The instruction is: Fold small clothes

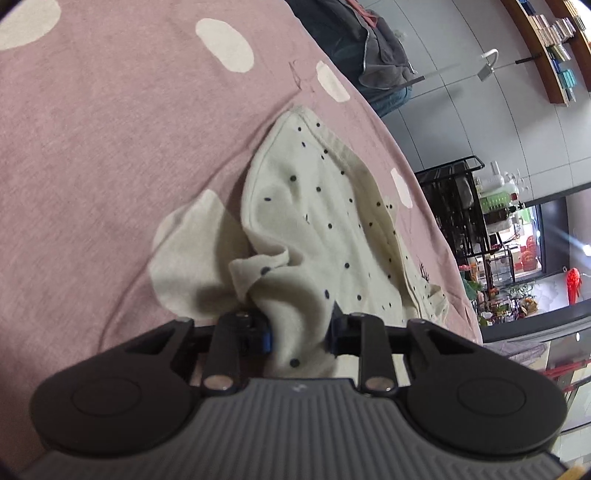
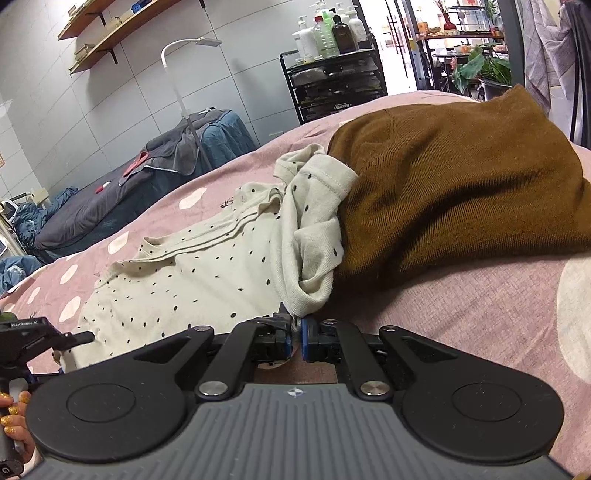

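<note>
A dotted garment (image 2: pixel 192 273) lies spread on the bed (image 2: pixel 461 314) at the frame's centre-left. Right of it, touching its bunched sleeve (image 2: pixel 317 229), rests a knit garment (image 2: pixel 461 192). A trolley (image 2: pixel 332 85) stands behind the bed.

This looks like a beauty or massage salon rather than a home. A bed (image 2: pixel 480 314) under a pink sheet with pale spots fills the foreground, and a second narrow treatment bed (image 2: pixel 122 195) with grey and blue covers stands by the grey panelled wall. Beyond the bed's far edge a black trolley (image 2: pixel 332 81) carries pump bottles (image 2: pixel 328 31), a white floor lamp (image 2: pixel 181 66) bends over, wooden shelves (image 2: pixel 110 33) hold boxes, and potted plants (image 2: pixel 480 70) stand near the bright doorway.
</note>
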`<state>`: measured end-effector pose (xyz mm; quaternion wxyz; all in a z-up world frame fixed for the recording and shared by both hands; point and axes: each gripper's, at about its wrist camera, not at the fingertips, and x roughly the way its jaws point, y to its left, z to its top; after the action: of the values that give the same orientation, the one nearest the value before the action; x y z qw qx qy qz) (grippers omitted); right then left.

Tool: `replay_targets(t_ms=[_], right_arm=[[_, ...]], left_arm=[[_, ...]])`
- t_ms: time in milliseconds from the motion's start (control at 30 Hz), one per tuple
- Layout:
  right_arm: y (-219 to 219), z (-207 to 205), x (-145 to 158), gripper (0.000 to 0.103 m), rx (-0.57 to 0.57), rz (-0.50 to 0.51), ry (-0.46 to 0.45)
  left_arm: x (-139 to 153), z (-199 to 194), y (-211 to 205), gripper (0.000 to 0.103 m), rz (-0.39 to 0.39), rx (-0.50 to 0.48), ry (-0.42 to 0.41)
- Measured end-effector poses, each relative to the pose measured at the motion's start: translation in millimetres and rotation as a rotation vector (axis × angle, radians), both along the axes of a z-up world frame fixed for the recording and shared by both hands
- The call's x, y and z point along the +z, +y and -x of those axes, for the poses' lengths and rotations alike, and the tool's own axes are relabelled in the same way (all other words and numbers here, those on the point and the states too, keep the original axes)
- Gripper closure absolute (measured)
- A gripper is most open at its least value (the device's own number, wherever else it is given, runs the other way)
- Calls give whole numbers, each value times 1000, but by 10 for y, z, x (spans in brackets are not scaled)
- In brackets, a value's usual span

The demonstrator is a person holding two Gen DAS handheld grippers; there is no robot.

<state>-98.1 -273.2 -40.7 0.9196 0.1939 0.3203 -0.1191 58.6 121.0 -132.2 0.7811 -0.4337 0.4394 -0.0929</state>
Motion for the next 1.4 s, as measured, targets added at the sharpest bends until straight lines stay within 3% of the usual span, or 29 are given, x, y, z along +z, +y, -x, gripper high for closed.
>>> replay_targets(t_ms=[167,400,533,767,1033,1167,1233,1267,1400], right_arm=[[11,3,-12,94,9,3,10],[79,33,110,94,70,-39,-11],[200,97,191,95,136,-73,0],[387,412,157,95,293,-125,125],[467,773,140,102,327,-118,233],[383,804,80,102,271,-114,246],[335,818,128,93,243,-115,209],[323,821,182,85,232,-89,186],[402,798,324,77,282,91,113]], left_arm=[[99,21,122,85,-6,0,-22],[554,107,369,85,-108,-49,-141],[683,284,595,85,-161,-65,-117],[613,800,966,85,-261,-142,-43],[506,1003,982,84,-332,-165,6],[487,998,966,78,-361,-152,24],[495,996,1005,71,-367,-135,33],[503,982,1012,68,-375,-135,34],[524,996,1096,51,-410,-116,37]])
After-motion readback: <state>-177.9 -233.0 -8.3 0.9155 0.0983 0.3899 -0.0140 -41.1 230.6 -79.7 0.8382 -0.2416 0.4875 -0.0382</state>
